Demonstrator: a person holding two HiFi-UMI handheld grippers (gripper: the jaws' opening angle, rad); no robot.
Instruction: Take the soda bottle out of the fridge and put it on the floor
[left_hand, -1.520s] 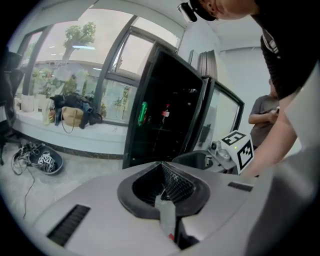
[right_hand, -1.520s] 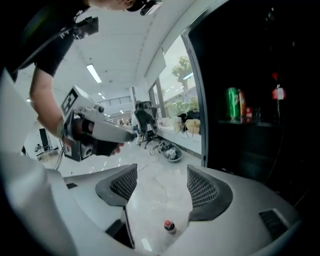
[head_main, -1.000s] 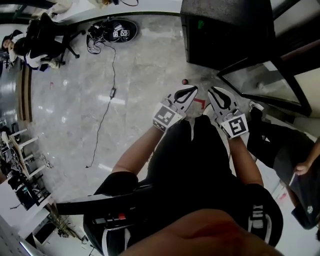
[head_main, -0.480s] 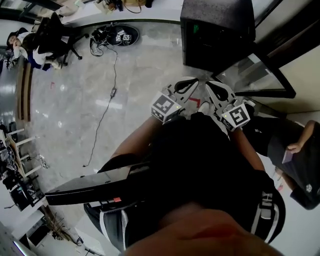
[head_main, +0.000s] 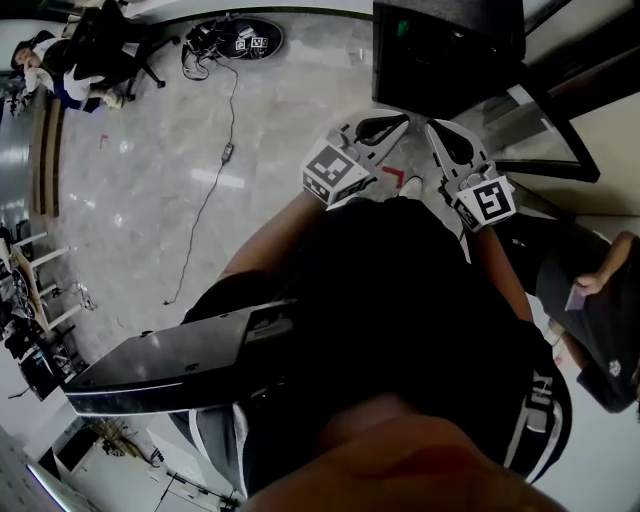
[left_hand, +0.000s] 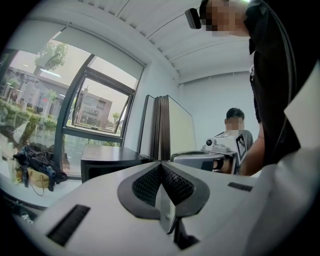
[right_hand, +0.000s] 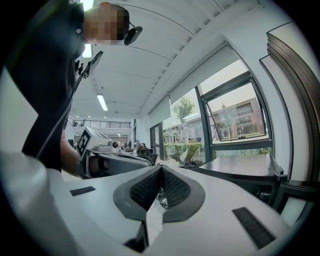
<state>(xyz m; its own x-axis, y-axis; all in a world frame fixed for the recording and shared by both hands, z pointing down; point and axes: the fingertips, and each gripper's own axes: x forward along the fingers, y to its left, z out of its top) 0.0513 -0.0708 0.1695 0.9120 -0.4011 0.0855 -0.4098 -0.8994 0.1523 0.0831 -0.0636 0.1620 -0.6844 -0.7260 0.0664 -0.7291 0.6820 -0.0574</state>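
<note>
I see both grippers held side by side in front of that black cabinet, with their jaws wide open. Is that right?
Not quite. The left gripper and right gripper are side by side before the black cabinet, but their jaws are shut, tips meeting with nothing between them. Each gripper view shows this.

The black fridge (head_main: 445, 60) was cut off by the head view's top edge, and its inside showed in no view. The wearer's black-shirted torso (head_main: 390, 300) hid the floor (head_main: 150, 200) beneath it. A bystander (head_main: 590, 320) ran off the right edge. The dark clutter (head_main: 235, 40) near the top edge was too small to tell.
</note>
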